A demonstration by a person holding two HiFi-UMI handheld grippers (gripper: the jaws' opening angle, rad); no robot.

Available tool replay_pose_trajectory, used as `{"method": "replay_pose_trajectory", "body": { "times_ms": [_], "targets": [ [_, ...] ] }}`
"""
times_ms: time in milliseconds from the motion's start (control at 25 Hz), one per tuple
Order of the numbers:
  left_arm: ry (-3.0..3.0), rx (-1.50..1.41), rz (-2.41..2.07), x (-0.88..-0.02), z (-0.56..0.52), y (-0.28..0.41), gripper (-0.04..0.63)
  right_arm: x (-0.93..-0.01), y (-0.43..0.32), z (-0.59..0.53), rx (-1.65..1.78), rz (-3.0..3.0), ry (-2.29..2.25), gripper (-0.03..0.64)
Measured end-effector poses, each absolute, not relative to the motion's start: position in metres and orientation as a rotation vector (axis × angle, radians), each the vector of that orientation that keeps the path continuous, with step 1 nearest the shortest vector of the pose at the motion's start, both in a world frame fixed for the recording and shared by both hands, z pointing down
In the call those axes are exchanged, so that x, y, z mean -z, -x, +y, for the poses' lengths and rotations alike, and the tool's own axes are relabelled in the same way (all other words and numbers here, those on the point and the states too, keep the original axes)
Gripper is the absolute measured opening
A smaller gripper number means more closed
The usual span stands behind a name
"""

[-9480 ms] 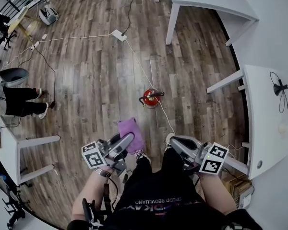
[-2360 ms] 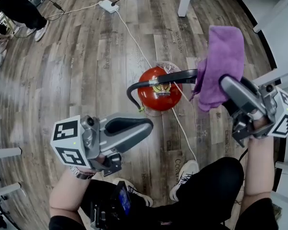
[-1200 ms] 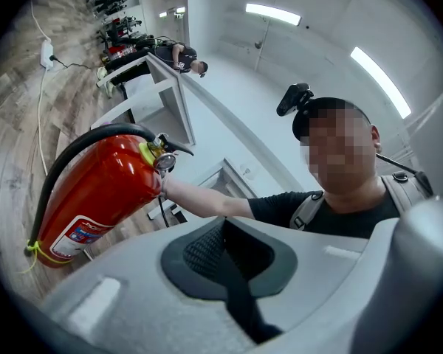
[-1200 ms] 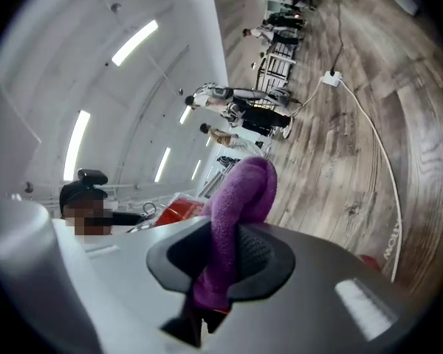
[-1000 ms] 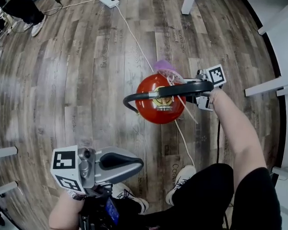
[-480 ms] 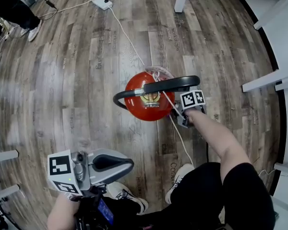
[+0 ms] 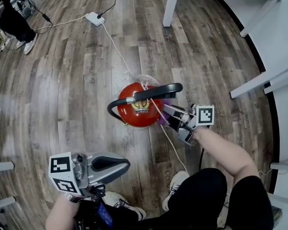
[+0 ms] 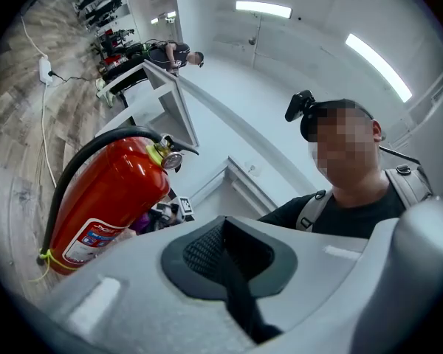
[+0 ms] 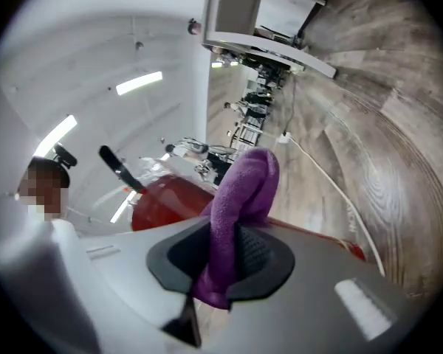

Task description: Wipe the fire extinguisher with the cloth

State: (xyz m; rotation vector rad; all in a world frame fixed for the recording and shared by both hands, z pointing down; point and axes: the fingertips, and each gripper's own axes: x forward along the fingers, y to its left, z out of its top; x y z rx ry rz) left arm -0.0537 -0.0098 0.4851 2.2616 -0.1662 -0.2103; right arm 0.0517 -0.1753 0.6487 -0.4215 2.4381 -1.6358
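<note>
A red fire extinguisher (image 7: 134, 110) stands upright on the wood floor, its black hose and handle (image 7: 156, 91) arching over the top. My right gripper (image 7: 167, 116) lies level against the cylinder's right side, shut on a purple cloth (image 9: 244, 190); its jaws have just closed a little on the cloth. The cloth (image 7: 163, 121) is pressed between the jaws and the red body (image 9: 166, 201). My left gripper (image 7: 126, 163) hangs shut and empty at the lower left, apart from the extinguisher (image 8: 107, 198). In the left gripper view, the right gripper (image 8: 170, 211) shows behind the cylinder.
A white power strip (image 7: 93, 18) lies at the far left, and its cable (image 7: 117, 44) runs past the extinguisher. White table legs (image 7: 170, 4) stand at the back, and white tables (image 7: 273, 75) at the right. My shoe (image 7: 175, 178) is near the bottom.
My right gripper with the cloth has slid round the extinguisher's right side, from its far side toward me. The left gripper has stayed put.
</note>
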Motion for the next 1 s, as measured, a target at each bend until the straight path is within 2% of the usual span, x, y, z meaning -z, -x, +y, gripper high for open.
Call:
{"method": "replay_pose_trajectory", "body": {
  "times_ms": [240,760,1000],
  "targets": [
    [-2.259,0.202,-0.112,-0.491,-0.009,0.049,-0.003,-0.569,-0.06,-0.146,1.445,2.516,0.383,0.058],
    [-2.239,0.209,-0.122,-0.499,-0.015,0.056,-0.003,-0.584,-0.101,-0.143,1.505,2.382,0.636,0.06],
    [-2.228,0.196,-0.108,-0.503,-0.015,0.047,-0.003,-0.544,-0.06,-0.136,1.364,2.496,0.46,0.06]
  ]
}}
